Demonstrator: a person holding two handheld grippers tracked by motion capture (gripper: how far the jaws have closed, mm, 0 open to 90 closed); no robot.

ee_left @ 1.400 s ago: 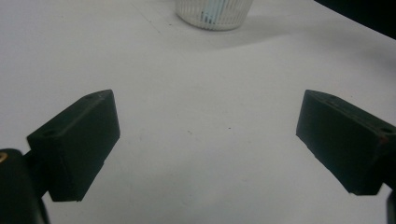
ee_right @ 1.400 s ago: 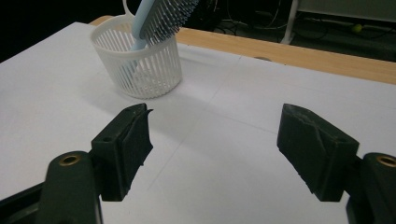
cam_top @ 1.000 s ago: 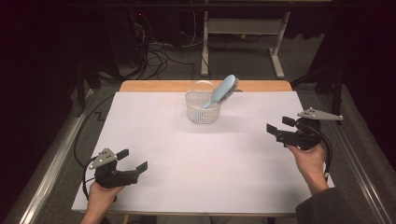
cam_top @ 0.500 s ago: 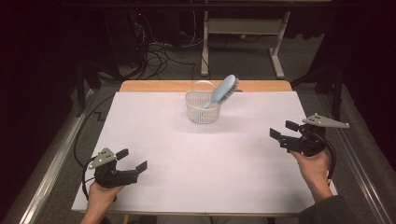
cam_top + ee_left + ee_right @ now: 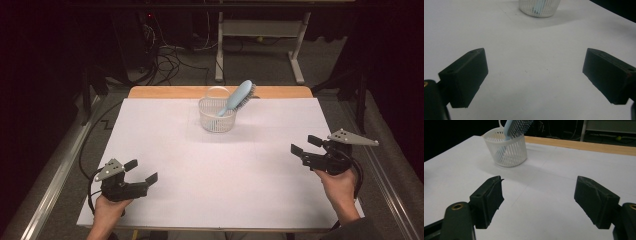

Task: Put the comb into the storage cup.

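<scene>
Two grippers hover empty, well short of the basket (image 5: pixel 217 116) at the counter's (image 5: pixel 165 150) far middle, where the brush (image 5: pixel 239 97) leans. Left gripper (image 5: pixel 141 171) gapes; right gripper (image 5: pixel 306 145) has just been opening. Judged: brush placed; next, withdrawing.

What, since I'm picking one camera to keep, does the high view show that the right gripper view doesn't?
High view: the left hand, the right hand, the left tongs, floor cables. Right gripper view: the right tongs close up, jaws just opened wider with nothing between them, and the slats of the basket. Both: basket, brush standing in it, white sheet, wooden edge.
</scene>
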